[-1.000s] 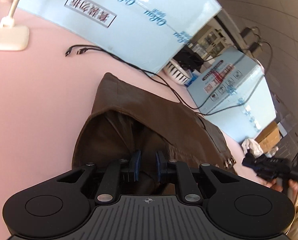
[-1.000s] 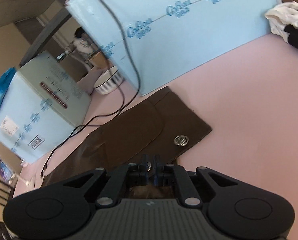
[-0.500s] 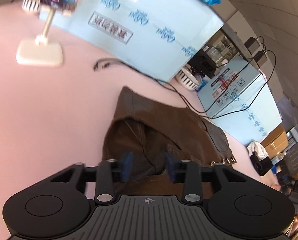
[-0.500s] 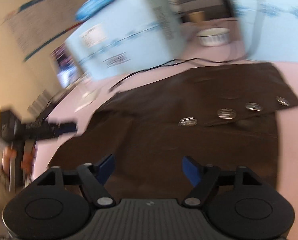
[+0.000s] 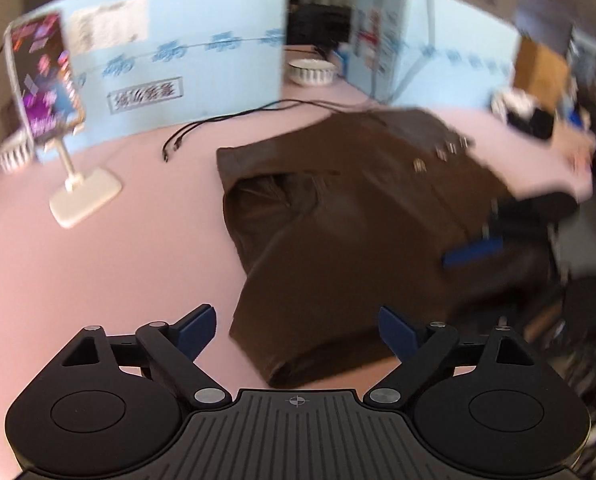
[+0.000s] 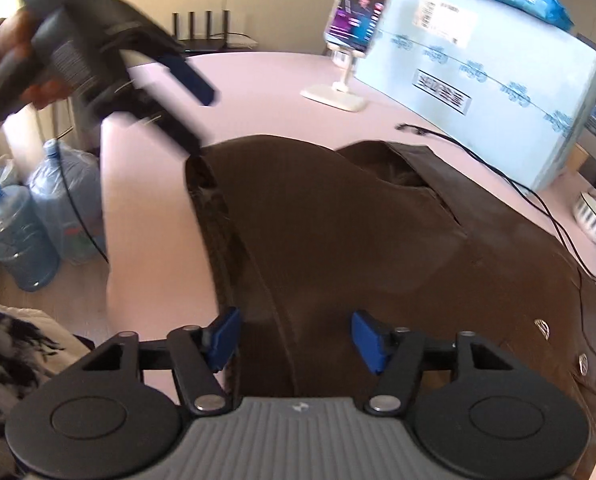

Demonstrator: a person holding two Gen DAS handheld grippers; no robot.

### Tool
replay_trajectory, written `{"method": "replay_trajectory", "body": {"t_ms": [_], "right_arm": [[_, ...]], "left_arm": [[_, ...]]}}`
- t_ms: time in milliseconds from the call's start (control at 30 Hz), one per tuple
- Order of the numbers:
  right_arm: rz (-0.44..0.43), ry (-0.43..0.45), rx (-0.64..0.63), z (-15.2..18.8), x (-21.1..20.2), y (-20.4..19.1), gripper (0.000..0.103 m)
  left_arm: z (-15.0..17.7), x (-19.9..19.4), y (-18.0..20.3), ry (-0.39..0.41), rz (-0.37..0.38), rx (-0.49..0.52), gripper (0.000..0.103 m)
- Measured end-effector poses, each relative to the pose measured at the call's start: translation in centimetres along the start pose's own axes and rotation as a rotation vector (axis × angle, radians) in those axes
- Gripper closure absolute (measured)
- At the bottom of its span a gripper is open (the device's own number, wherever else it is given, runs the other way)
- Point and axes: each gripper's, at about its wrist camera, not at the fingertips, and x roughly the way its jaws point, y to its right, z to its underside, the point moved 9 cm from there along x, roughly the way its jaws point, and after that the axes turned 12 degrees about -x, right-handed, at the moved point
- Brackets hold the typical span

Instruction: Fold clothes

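Observation:
A dark brown garment (image 5: 358, 220) with metal snaps lies folded on the pink table (image 5: 98, 280). My left gripper (image 5: 298, 330) hangs above its near corner. Its jaws are opening wide, and neither pad touches the cloth. My right gripper (image 6: 296, 338) hovers over the garment (image 6: 358, 240) near a lengthwise seam. Its jaws are closing with cloth below them, and the pads press on nothing. The right wrist view shows a hand holding the left gripper (image 6: 204, 122) above the garment's far corner. In the blurred left wrist view the right gripper (image 5: 486, 232) is over the garment's right side.
A phone on a white stand (image 5: 46, 84) and big light blue boxes (image 5: 186, 60) line the back of the table. A black cable (image 5: 226, 120) and a striped bowl (image 5: 312, 70) lie behind the garment. Water bottles (image 6: 18, 232) stand on the floor beyond the table edge.
Both grippers were shut on the garment; both have let go, opened and drawn back above it. The right jaws have since narrowed. Both views have rolled, and the garment lies flat.

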Motion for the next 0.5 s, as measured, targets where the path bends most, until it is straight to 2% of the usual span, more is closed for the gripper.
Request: {"method": "replay_trajectory", "body": {"t_ms": [67,167,200,300,367,400,433,500], "right_arm": [[0.013,0.001,0.037,0.1,-0.3,0.7,0.053],[0.024,0.004,0.049,0.4,-0.5,1.1,0.084],[0.04,0.003,0.033,0.5,-0.4,0.9,0.095],[0.077,0.024,0.011,0.5,-0.3,0.6,0.101],[0.083,0.056,0.019,0.1,-0.7,0.6,0.102],[0.084,0.072,0.024,-0.1,-0.9,0.6,0.102],[0.075,0.091,0.032,-0.4,-1.4,0.5,0.102],[0.047,0.112,0.03,-0.9,-2.3,0.0,0.102]], "left_arm": [[0.6,0.4,0.4,-0.017,-0.015,0.045,0.011],[0.7,0.9,0.6,-0.019,-0.031,0.07,0.011],[0.6,1.4,0.6,-0.012,-0.062,0.087,0.011],[0.6,2.3,0.5,0.016,-0.16,0.141,0.013],[0.4,2.5,0.3,0.033,-0.188,0.155,0.018],[0.3,2.4,0.2,0.035,-0.187,0.147,0.03],[0.2,2.2,0.0,0.037,-0.182,0.13,0.049],[-0.1,1.8,-0.5,0.044,-0.172,0.097,0.072]]}}
